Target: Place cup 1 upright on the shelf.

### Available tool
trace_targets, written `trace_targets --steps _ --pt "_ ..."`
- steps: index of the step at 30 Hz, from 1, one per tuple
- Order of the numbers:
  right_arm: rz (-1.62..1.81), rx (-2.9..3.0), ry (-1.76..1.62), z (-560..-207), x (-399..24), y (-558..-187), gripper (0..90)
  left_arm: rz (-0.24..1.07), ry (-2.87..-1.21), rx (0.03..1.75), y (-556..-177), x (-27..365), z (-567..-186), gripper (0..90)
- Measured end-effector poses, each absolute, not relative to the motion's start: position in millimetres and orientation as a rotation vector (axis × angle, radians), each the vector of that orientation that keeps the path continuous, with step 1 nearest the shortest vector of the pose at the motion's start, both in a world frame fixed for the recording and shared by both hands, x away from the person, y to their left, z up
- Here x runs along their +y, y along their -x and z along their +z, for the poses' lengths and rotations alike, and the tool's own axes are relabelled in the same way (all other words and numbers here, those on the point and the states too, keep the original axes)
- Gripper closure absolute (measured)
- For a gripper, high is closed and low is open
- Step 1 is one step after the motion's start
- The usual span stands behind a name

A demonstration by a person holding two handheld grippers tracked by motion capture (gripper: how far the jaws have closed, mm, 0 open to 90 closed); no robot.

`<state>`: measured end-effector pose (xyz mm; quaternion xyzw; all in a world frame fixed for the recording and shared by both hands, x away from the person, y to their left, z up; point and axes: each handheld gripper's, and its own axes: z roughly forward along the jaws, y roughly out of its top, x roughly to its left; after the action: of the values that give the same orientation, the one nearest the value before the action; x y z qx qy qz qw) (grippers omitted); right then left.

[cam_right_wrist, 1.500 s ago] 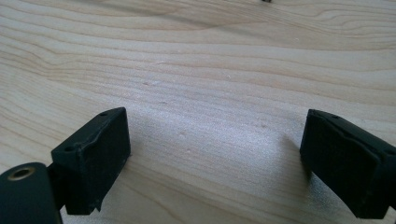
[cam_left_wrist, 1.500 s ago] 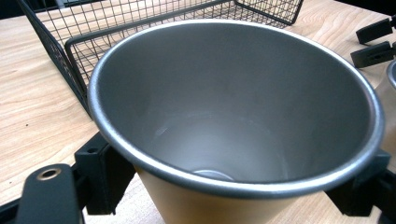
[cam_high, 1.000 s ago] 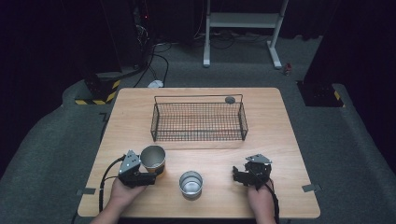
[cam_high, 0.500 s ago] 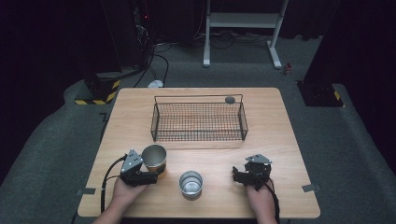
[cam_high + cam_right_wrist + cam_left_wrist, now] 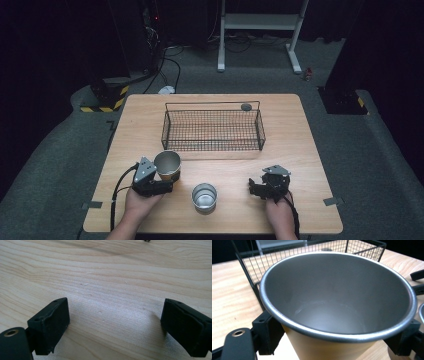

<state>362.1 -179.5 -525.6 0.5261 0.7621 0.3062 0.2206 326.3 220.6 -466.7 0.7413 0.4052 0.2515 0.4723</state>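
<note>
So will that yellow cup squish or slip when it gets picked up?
The yellow cup probably won't squish: its grey inside and rolled rim look like metal. It may slip a little, since its smooth sides narrow downward between the left gripper fingers, though the wider top could catch on them. It looks empty, so likely light.

A lab-like recording room: a lone wooden table [image 5: 300, 150] on grey carpet, black curtains, floor cables [image 5: 167, 65].
</note>
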Motion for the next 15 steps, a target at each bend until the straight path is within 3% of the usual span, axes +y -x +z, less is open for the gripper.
trace_targets --steps 15 --pt "0.849 2.118 -1.448 -525 -179 -360 8.5 0.601 -1.771 0.973 -331 226 -443 16.4"
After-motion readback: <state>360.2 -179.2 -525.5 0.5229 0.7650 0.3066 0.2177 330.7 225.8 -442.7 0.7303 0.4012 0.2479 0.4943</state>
